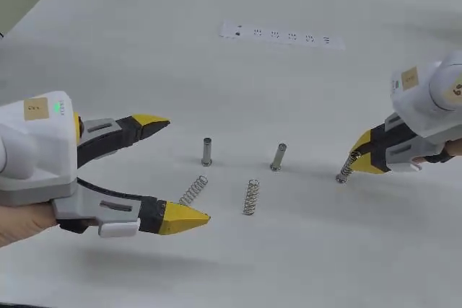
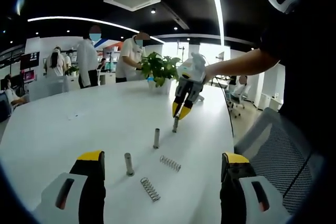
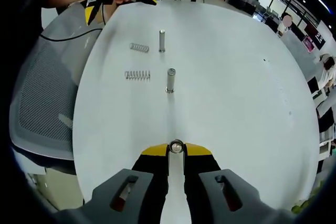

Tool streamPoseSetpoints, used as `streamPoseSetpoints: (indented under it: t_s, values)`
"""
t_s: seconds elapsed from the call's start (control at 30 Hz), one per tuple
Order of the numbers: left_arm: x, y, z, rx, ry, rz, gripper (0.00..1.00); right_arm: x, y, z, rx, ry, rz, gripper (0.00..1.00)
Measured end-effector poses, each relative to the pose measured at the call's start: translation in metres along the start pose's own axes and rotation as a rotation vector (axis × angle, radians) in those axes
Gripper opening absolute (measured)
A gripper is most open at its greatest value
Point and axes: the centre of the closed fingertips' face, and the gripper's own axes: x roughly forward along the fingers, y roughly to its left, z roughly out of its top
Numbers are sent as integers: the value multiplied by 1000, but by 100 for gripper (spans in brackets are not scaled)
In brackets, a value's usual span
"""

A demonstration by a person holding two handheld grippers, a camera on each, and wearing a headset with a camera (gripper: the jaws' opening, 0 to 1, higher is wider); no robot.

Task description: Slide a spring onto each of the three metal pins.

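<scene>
Yellow tips spread wide: the left gripper (image 1: 186, 169) hangs released and empty, nearest the person, over the white table (image 1: 101, 55). Close by its lower tip lie the two loose springs, the left spring (image 1: 193, 190) and the middle spring (image 1: 250, 197), flat on the table and apart from each other. Just beyond them stand two bare pins, the left pin (image 1: 207, 151) and the middle pin (image 1: 278, 157).

Off to the right, the right gripper (image 1: 355, 160) is clenched on the top of the third spring (image 1: 348, 166). This spring sits round the third pin (image 1: 339, 178), which leans with its foot on the table. Far back lies a power strip (image 1: 281, 35), well apart from the work.

By my reckoning one spring of three is on, and the risks run in the same order:
- **Loose springs:** they are thin and round, so an off-centre pinch may flick one away or set it rolling. A hard squeeze could bend the coils.
- **Bare pins:** they seem to stand free, and a brush from a jaw held this wide would likely tip them over.
- **Third pin:** if it is let go at that lean it will probably topple and roll, and its spring could slip off.
</scene>
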Motion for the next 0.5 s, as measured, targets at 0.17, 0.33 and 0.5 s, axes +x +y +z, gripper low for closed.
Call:
streamPoseSetpoints:
  t_s: [0.17, 0.33, 0.5]
  values:
    - [-1, 1, 0, 2, 0, 0, 90, 5, 2, -3, -4, 9, 5, 7]
    - [-3, 5, -1, 5, 3, 10, 92, 9, 2, -5, -5, 12, 6, 7]
    - [-4, 6, -1, 2, 2, 14, 91, 12, 3, -7, 0, 11, 8, 8]
